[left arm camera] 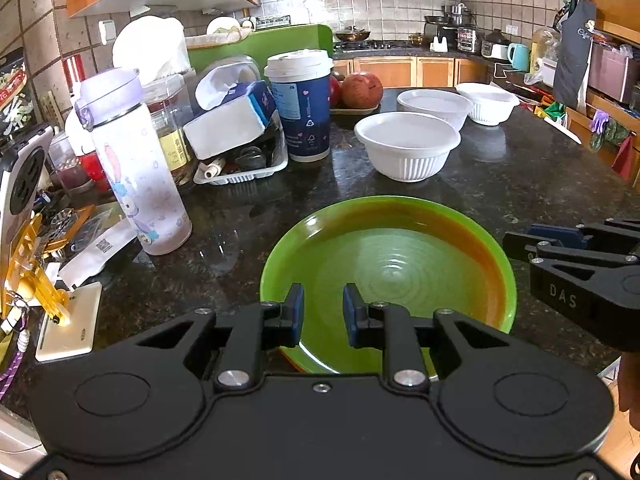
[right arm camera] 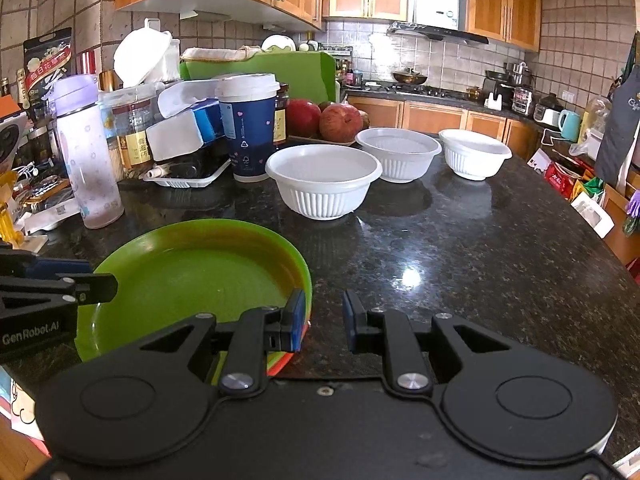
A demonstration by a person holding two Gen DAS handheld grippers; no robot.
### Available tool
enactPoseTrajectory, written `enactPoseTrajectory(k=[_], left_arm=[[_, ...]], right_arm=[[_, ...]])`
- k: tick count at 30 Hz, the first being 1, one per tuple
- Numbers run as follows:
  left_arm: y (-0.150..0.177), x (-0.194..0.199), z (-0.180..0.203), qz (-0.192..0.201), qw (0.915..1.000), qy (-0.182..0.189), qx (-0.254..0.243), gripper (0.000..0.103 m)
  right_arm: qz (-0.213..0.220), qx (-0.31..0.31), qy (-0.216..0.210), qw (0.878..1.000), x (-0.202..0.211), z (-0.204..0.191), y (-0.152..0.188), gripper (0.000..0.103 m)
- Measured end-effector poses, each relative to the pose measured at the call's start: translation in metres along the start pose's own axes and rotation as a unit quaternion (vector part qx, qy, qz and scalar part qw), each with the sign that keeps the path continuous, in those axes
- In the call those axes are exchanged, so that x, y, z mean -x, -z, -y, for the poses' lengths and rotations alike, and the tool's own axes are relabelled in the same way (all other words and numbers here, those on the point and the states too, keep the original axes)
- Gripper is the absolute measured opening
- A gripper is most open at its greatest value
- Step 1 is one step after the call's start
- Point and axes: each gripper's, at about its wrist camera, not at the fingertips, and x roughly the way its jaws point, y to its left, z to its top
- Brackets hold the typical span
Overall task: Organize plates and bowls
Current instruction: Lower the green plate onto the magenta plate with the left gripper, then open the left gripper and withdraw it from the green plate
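A green plate (left arm camera: 400, 264) (right arm camera: 188, 276) lies on the dark stone counter (right arm camera: 460, 260), with a coloured rim of another plate showing under its near edge. My left gripper (left arm camera: 323, 304) (right arm camera: 96, 276) hovers over the plate's near side, its jaws a little apart and empty. Beside the plate's right rim, my right gripper (right arm camera: 323, 308) (left arm camera: 520, 242) is slightly open, with only bare counter between its pads. Three white ribbed bowls (left arm camera: 406, 146) (left arm camera: 434, 106) (left arm camera: 488, 102) stand separately beyond the plate, also seen from the right wrist (right arm camera: 322, 178) (right arm camera: 398, 152) (right arm camera: 474, 152).
To the left stand a pale water bottle (left arm camera: 136, 168), a blue paper cup (left arm camera: 302, 106), a tissue pack (left arm camera: 228, 120) on a black tray, and jars. Apples (right arm camera: 340, 122) sit behind the bowls. The counter's right edge (right arm camera: 600, 236) curves away.
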Motion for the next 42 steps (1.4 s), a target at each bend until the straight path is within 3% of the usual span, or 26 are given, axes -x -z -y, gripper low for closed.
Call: enactPoseTrajectory(k=[13, 24, 35, 42], left_arm=[[-0.018, -0.008, 0.041, -0.006, 1.0000, 0.003, -0.002, 0.032], [-0.047, -0.022, 0.072, 0.001, 0.9998, -0.018, 0.011, 0.032], [-0.080, -0.043, 0.067, 0.017, 0.9990, -0.040, 0.011, 0.032], [-0.106, -0.068, 0.053, 0.008, 0.9992, -0.035, 0.018, 0.032]], right_arm=[[0.002, -0.014, 0.001, 1.000, 0.001, 0.050, -0.001, 0.020], [0.017, -0.005, -0.014, 1.000, -0.011, 0.100, -0.029, 0.020], [0.039, 0.013, -0.047, 0.998, -0.042, 0.101, -0.072, 0.020], [0.035, 0.017, -0.059, 0.997, -0.075, 0.091, -0.101, 0.020]])
